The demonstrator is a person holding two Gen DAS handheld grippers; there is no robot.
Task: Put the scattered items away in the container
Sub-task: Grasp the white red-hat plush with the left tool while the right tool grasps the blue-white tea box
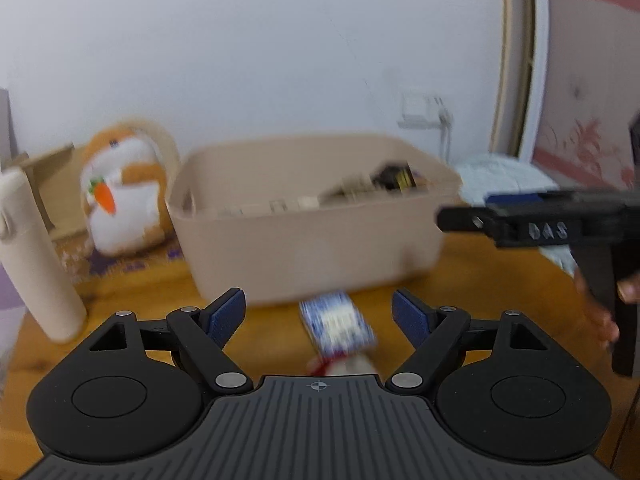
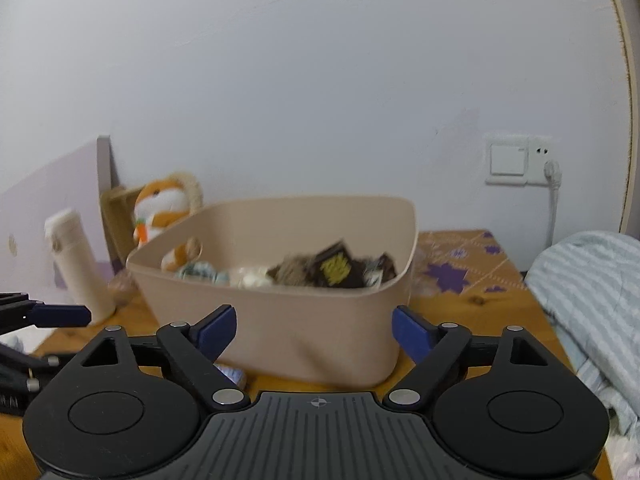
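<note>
On the wooden table (image 1: 132, 292) your left gripper (image 1: 319, 312) and right gripper (image 2: 313, 330) both gape empty before the beige container (image 2: 320, 320), a blue-and-white packet (image 1: 338, 322) lying loose below the left one.

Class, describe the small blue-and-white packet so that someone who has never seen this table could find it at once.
Start at the big beige plastic tub on the wooden table. Just in front of its near wall lies the small blue-and-white patterned packet. Unlike the snacks piled inside, it lies loose on the bare wood.
</note>
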